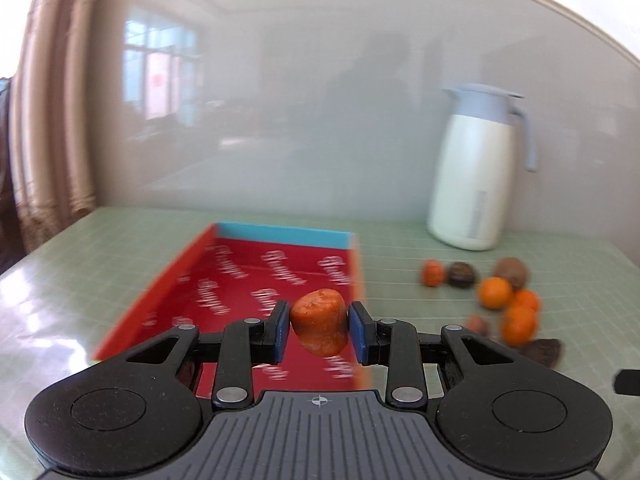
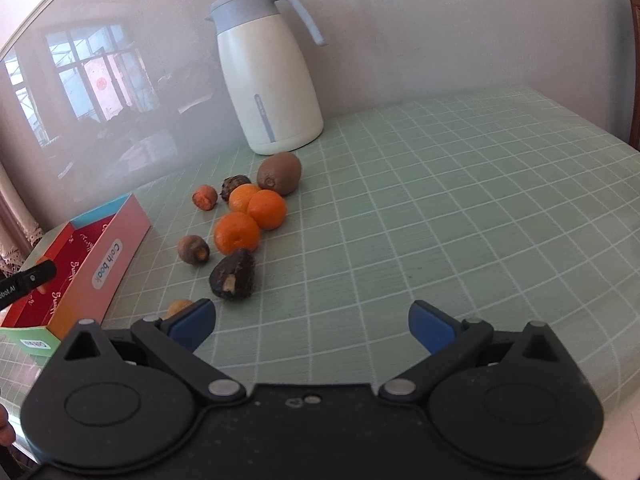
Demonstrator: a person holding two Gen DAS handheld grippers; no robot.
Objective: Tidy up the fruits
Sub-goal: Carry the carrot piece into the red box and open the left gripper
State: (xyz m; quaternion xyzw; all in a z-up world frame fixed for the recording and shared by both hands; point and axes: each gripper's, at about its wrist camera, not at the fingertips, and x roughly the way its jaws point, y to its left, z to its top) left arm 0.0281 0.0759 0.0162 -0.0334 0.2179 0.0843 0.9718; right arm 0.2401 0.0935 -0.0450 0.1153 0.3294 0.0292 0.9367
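Observation:
My left gripper (image 1: 319, 330) is shut on an orange carrot chunk (image 1: 320, 322) and holds it above the red box (image 1: 176, 280). The box also shows in the right wrist view (image 2: 108, 264), at the left. My right gripper (image 2: 312, 326) is open and empty above the green tablecloth. Ahead of it lie three oranges (image 2: 236, 234), a kiwi (image 2: 279, 173), a dark avocado piece (image 2: 233, 275), a small brown fruit (image 2: 193, 249) and a small carrot piece (image 2: 205, 197). The same pile shows in the left wrist view (image 1: 496, 292).
A white thermos jug (image 2: 268, 76) with a grey lid stands at the back by the wall (image 1: 476, 168). A small orange piece (image 2: 179, 307) lies by my right gripper's left finger. The green checked tablecloth (image 2: 440, 208) stretches to the right.

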